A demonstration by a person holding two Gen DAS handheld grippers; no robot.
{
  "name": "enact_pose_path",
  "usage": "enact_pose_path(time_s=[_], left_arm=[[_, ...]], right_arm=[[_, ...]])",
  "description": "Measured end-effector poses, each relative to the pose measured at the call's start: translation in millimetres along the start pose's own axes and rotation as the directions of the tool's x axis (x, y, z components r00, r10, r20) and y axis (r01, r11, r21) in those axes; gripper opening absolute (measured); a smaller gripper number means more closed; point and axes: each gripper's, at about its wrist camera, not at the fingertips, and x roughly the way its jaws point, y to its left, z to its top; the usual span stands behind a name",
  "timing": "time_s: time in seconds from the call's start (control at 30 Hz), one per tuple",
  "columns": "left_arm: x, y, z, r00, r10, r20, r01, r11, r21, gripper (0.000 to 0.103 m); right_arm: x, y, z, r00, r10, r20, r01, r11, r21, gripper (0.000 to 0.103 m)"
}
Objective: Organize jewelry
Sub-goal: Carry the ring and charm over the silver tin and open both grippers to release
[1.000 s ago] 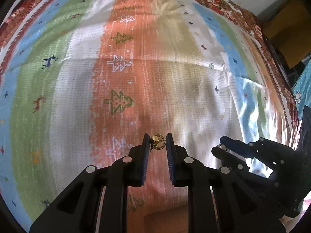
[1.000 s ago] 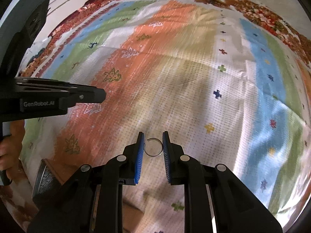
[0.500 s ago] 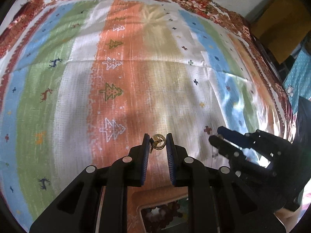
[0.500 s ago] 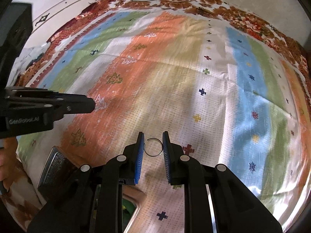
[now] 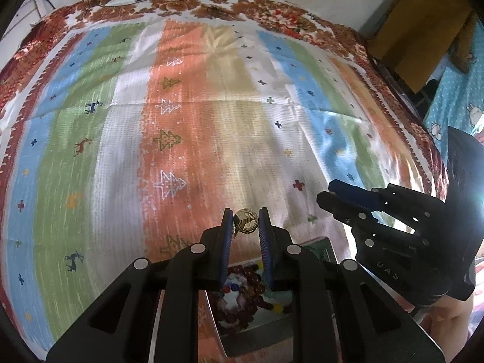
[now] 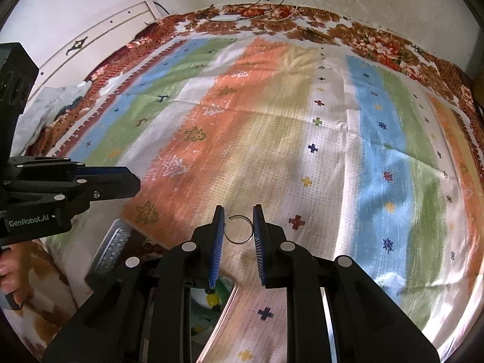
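Your left gripper (image 5: pixel 245 225) is squeezed on a small gold ring (image 5: pixel 246 224), held up by its edges so it won't slip. Just under it sits a box (image 5: pixel 257 337) w/ beads (image 5: pixel 242 284) inside, prob where the ring goes. Your right gripper (image 6: pixel 238 229) pinches a thin silver ring (image 6: pixel 239 229) the same way, up over the stripy cloth (image 6: pixel 302 136), w/ the box corner below it. Both jaws are nearly closed, w/ only 1 ring's width between them.
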Motion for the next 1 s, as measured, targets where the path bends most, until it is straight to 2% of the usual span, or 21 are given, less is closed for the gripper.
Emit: enact_pose_path(time_s=[0.43, 0.67, 0.8, 0.83, 0.9, 1.0], left_arm=[[-24.5, -9.7, -27.2, 0.998, -0.019, 0.055, 0.018, 1.000, 0.021, 0.017], [-36.4, -10.8, -47.8, 0.996, -0.048, 0.075, 0.049, 0.999, -0.001, 0.017], [-34.2, -6.7, -52.4, 0.997, -0.032, 0.070, 0.035, 0.999, -0.034, 0.020], [-33.8, -4.9, -53.2, 0.997, -0.038, 0.065, 0.040, 0.998, -0.042, 0.027], [-35.2, -2.0, -54.4, 0.997, -0.037, 0.070, 0.041, 0.998, -0.055, 0.031], [-38.4, 0.9, -58.2, 0.996, -0.024, 0.084, 0.030, 0.997, -0.066, 0.037]], right_arm=[[-24.7, 15.0, -22.1, 0.999, 0.038, 0.037, -0.038, 0.999, -0.019, 0.020], [-34.7, 21.6, -35.2, 0.995, 0.084, 0.048, -0.083, 0.996, -0.008, 0.020], [-35.3, 21.6, -42.7, 0.994, 0.101, 0.042, -0.102, 0.995, 0.002, 0.020], [-35.8, 20.5, -43.8, 0.994, 0.103, 0.041, -0.103, 0.995, 0.008, 0.021], [-38.7, 16.1, -46.0, 0.994, 0.102, 0.049, -0.103, 0.994, 0.025, 0.038], [-44.4, 9.0, -50.5, 0.993, 0.100, 0.063, -0.103, 0.993, 0.050, 0.042]])
